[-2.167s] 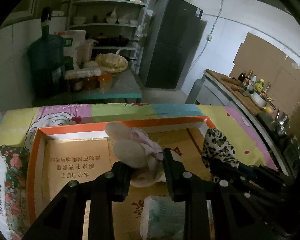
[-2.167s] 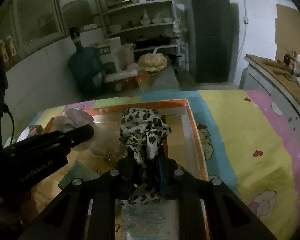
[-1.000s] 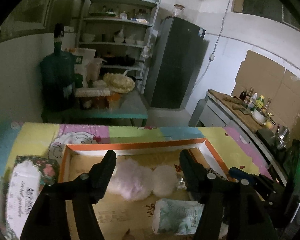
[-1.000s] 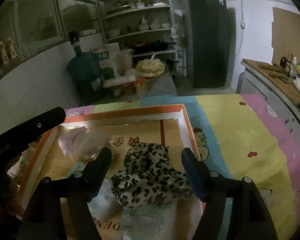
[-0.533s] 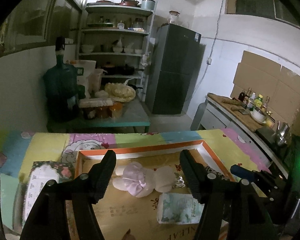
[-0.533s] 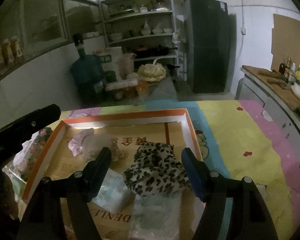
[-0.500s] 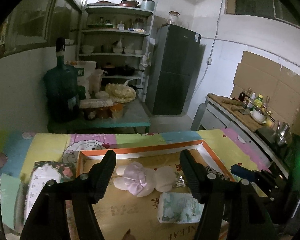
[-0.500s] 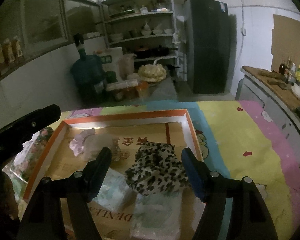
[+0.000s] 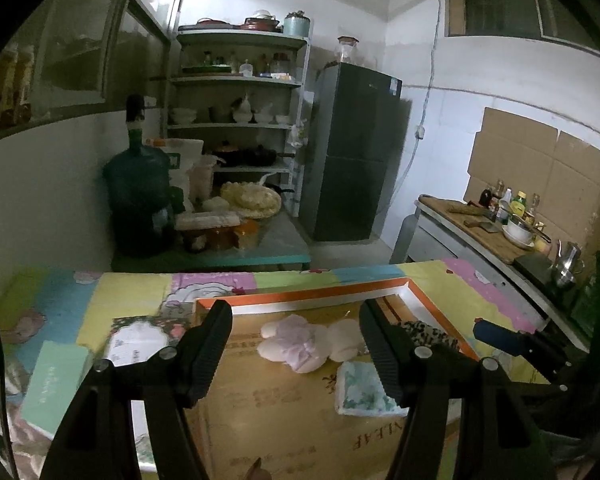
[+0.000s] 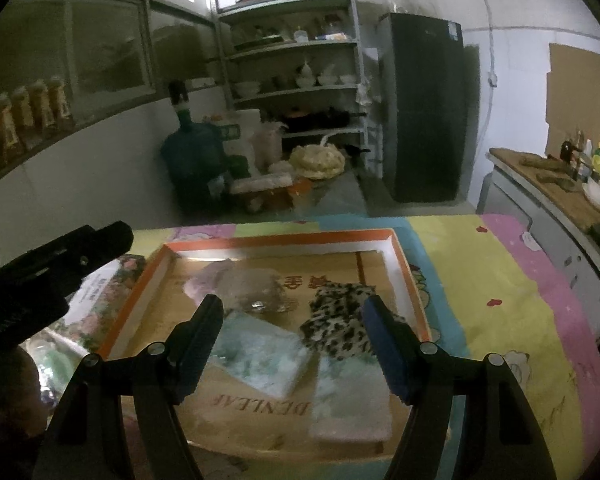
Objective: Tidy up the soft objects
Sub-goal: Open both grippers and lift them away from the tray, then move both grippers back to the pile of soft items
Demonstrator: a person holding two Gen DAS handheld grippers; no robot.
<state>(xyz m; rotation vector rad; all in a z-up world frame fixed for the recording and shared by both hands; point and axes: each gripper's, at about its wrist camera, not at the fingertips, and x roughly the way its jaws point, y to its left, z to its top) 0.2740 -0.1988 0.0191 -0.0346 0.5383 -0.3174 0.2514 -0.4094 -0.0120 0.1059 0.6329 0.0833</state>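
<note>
Your left wrist view looks forward and down between its claw (image 9: 296, 344) at the orange-rimmed box (image 9: 300, 300); your right wrist view does likewise from just beside it. Both share the box, shelves (image 10: 296, 48) and fridge (image 9: 356, 152).

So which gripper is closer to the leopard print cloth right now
The right gripper. The leopard print cloth lies in the tray just beyond its open fingers. The left gripper hangs over the pink plush, with the cloth off to its right.

Matt cardboard tray (image 10: 408, 276), fuzzy leopard-print cloth (image 10: 340, 320), soft pink fabric bundle (image 9: 300, 340), glossy printed tablecloth (image 10: 500, 280)
</note>
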